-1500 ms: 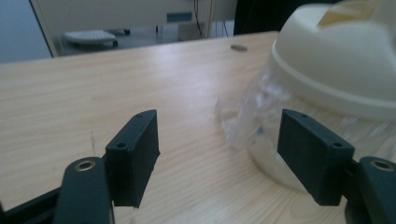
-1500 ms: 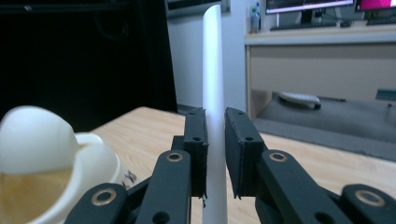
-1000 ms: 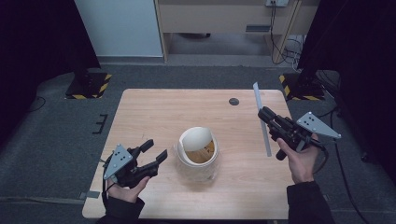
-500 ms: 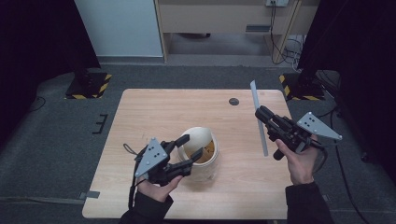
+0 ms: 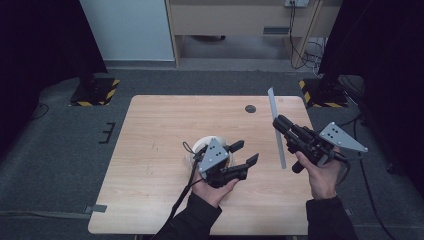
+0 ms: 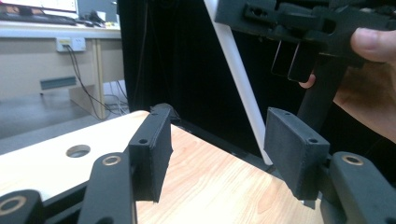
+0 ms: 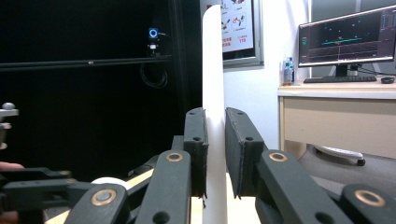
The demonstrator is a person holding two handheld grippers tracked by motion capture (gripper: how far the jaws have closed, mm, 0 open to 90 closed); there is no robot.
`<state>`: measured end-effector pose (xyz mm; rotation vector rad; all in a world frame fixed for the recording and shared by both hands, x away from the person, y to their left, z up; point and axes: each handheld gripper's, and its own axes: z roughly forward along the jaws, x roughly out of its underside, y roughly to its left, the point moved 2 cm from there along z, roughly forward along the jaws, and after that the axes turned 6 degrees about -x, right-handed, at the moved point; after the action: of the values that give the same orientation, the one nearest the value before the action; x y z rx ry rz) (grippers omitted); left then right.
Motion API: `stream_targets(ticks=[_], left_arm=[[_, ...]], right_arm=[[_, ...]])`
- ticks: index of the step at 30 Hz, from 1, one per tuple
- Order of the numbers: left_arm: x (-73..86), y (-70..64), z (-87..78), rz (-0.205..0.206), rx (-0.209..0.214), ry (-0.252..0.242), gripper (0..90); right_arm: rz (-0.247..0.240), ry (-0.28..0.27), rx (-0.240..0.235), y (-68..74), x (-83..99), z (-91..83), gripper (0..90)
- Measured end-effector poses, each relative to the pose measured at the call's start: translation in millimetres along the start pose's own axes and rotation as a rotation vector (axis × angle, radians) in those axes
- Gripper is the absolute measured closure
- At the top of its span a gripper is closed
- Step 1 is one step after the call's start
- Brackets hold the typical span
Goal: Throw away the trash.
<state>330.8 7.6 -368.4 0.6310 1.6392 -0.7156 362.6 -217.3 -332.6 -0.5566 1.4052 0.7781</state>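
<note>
1. Since the earlier pictures the left gripper (image 5: 247,152) has swept in from the table's left edge; in the high view it now sits over the white cup (image 5: 201,146) and hides most of it, its tips pointing toward the right hand.
2. Across the wooden table (image 5: 150,130), the biggest thing here, nothing else has shifted: the small dark hole (image 5: 250,108) near the far edge sits where it was.
3. Next in size, the long white strip (image 5: 276,127) is the thing being worked. It is held above the table's right side, slanting from the far edge back toward the person, much as before.
4. Right gripper (image 7: 215,154): its jaws are nearly closed, with the strip pinched flat between the two pads, which grip it partway along its length.
5. Left gripper, seen in its own view (image 6: 217,154): the jaws stand wide apart and hold nothing. The strip (image 6: 238,84) rises beyond the gap, with the right hand (image 6: 369,88) above.
6. My reading is that a handover or two-handed grip is being set up. To do it well, bring the open jaws square to the strip's flat faces, below the right gripper's hold, and close only once the strip is centred between the pads, while the right hand keeps it steady.
</note>
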Motion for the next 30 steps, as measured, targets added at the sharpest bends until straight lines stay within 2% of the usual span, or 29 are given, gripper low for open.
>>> stream_targets(ticks=[4,7,17,22,23,26,30], left_arm=[[1.1,-7.6,17.2,0.005,0.014,0.019,40.9],[1.3,-9.2,23.3,0.007,0.016,0.024,40.8],[1.9,-17.7,51.2,-0.040,0.054,0.037,41.4],[-2.7,-16.5,59.6,-0.051,0.073,0.034,51.6],[-4.9,-17.2,60.2,-0.053,0.090,0.031,57.3],[-7.4,-16.8,58.9,-0.042,0.100,0.034,68.8],[-8.8,-14.1,57.7,-0.050,0.099,0.045,73.7]], right_arm=[[0.002,-0.008,-0.012,2.0,0.3,0.7,79.4],[0.010,-0.014,-0.020,3.2,0.0,0.3,79.4],[0.011,-0.015,-0.037,6.9,2.3,2.1,79.4],[0.007,-0.005,-0.047,9.3,3.5,2.9,79.4],[0.008,-0.002,-0.049,9.8,4.1,3.3,79.3],[0.007,0.002,-0.050,10.4,4.8,3.5,79.3],[0.013,-0.004,-0.057,11.2,4.6,3.6,79.2]])
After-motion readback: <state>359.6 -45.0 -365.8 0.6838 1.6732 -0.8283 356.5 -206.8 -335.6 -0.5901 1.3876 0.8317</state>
